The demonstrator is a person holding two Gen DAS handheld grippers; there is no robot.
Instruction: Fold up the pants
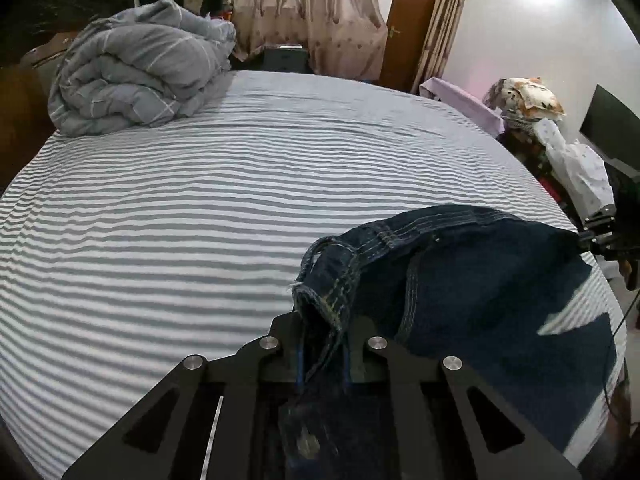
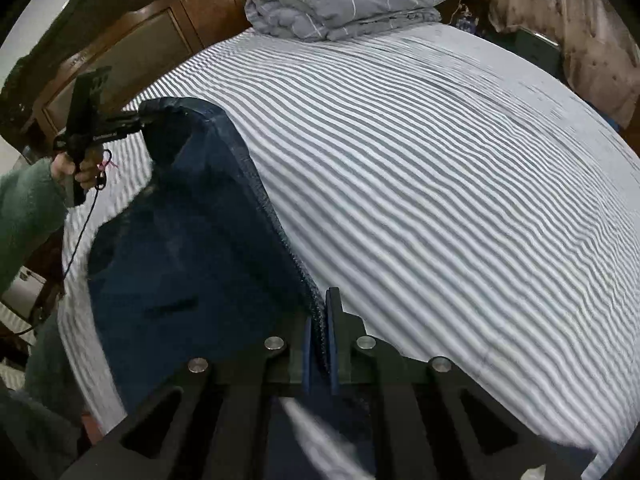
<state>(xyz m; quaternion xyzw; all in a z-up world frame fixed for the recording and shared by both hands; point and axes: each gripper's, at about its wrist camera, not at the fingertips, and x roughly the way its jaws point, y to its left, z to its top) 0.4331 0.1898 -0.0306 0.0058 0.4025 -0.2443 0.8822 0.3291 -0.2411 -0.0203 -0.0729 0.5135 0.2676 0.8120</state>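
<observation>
Left gripper (image 1: 324, 344): pinched on the pants' (image 1: 480, 280) waistband corner.
Right gripper (image 2: 320, 344): clamped on the opposite denim edge.
Pants: held stretched above the bed's (image 1: 200, 200) near edge.

One pants (image 1: 472, 280), two claws, one bed (image 1: 200, 208), one quilt (image 1: 140, 80).

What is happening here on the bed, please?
A person is holding up a pair of dark blue jeans over a bed with a striped sheet, using a gripper in each hand. The left gripper is shut on one corner of the jeans' edge, and the right gripper is shut on the other corner, so the cloth hangs stretched between them. The jeans are not folded yet. A rolled grey blanket lies at the far end of the bed.
</observation>
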